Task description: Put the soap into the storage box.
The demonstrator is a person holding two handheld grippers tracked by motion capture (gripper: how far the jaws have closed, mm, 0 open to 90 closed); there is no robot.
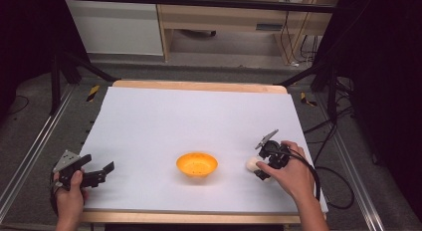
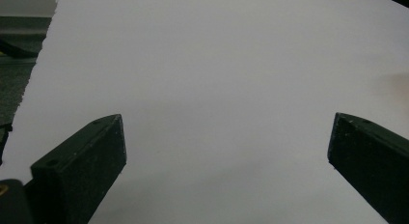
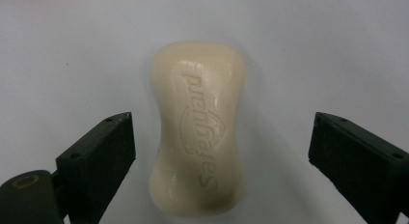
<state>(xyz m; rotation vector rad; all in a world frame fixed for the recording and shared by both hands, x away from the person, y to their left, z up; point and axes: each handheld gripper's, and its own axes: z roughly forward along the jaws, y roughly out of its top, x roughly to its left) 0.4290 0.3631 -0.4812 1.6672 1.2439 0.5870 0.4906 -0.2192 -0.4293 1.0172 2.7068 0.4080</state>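
Right tool (image 3: pixel 222 151) stands spread wide, its matte black jaws either side of a cream soap bar (image 3: pixel 198 130) lying flat on the white counter (image 3: pixel 72 50); it looks poised to grasp, so closing squarely on the glossy, waisted bar comes next. Left tool (image 2: pixel 226 147) gapes empty over bare counter. Farther left sits an orange bowl (image 1: pixel 197 164).

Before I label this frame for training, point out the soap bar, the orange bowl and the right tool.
soap bar (image 3: pixel 197 127), right gripper view, on its embossed top face.
orange bowl (image 1: pixel 197 164), high view, on its inner base.
right tool (image 1: pixel 261 166), high view, between its jaws.
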